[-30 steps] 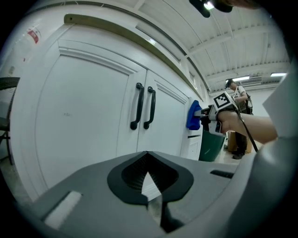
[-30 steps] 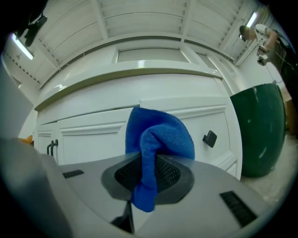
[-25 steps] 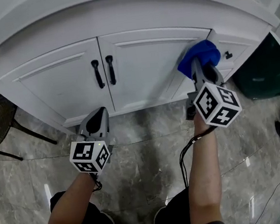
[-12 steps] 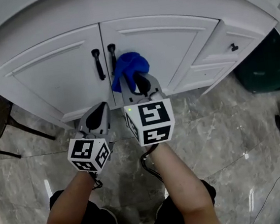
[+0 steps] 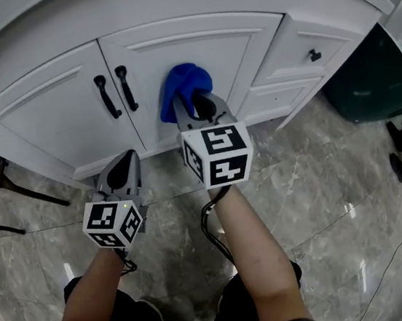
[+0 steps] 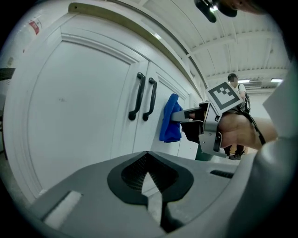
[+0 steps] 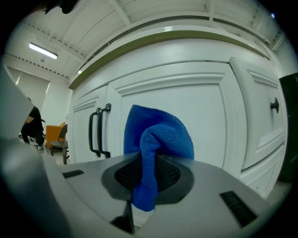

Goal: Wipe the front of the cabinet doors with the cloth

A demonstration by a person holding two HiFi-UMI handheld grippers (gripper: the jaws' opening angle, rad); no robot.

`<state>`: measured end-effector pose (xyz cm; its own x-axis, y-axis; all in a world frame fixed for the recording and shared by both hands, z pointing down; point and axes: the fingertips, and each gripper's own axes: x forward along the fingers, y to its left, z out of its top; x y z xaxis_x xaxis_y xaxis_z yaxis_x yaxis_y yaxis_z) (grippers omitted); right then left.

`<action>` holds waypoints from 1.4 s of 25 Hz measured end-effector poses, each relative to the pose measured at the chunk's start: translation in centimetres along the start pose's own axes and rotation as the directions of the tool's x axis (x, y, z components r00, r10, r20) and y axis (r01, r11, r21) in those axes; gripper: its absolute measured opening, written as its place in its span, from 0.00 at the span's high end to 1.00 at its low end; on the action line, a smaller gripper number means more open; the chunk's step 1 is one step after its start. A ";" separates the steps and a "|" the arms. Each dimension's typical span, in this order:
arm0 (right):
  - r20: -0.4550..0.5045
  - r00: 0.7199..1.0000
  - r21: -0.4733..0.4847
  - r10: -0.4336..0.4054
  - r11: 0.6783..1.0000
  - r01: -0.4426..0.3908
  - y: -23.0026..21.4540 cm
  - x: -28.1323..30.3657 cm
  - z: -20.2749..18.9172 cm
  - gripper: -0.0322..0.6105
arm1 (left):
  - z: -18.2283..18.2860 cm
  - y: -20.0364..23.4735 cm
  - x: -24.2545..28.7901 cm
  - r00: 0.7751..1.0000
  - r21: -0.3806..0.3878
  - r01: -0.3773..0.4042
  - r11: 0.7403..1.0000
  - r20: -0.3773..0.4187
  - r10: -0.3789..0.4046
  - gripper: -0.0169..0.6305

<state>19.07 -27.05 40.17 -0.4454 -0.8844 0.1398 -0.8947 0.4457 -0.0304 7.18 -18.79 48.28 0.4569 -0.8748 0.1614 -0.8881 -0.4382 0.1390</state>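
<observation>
R gripper jaws clamped on blue terry cloth, bunched against white panelled cabinet door. L gripper jaws together, empty, held low. Risk: cloth snags black bar handles nearby, or slips from the thin pinch.

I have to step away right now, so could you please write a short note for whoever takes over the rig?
Right gripper: shut on the blue cloth, holding it against the right door, just right of the black handles.
Left gripper: shut, empty, held low before the left door, not touching it.
Done: cannot tell; no wipe marks show on the white fronts.
Left: probably sweep the cloth over both doors in full.
</observation>
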 end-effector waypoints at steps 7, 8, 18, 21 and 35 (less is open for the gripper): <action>0.001 0.995 -0.018 -0.101 0.995 0.101 -6.7 -2.1 -0.7 0.87 | -0.2 -2.2 0.4 1.000 0.016 0.000 1.000 -0.011 0.001 0.98; -0.006 0.991 -0.030 -0.136 0.990 0.136 -8.2 -2.6 -0.9 0.87 | -0.2 -2.4 0.3 1.000 0.022 -0.002 1.000 -0.013 0.003 0.98; -0.060 0.922 -0.060 -0.382 0.924 0.378 -17.8 -6.7 -2.6 0.87 | 0.0 -2.5 -0.9 0.999 0.047 -0.023 0.999 -0.022 0.024 0.98; -0.043 0.913 0.055 -0.406 0.911 0.408 -17.4 -6.9 -3.2 0.87 | 0.0 -2.0 -1.1 1.000 0.037 -0.018 0.999 -0.017 0.019 0.98; -0.042 0.997 -0.132 0.068 0.989 -0.073 9.3 1.8 -6.5 0.87 | 0.7 1.2 -1.0 1.000 -0.057 0.006 0.998 0.023 -0.004 0.97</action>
<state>10.19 -23.57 46.52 -0.5034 -0.8453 0.1791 -0.8472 0.5236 0.0899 5.65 -18.60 47.58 0.4594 -0.8773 0.1386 -0.8812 -0.4305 0.1955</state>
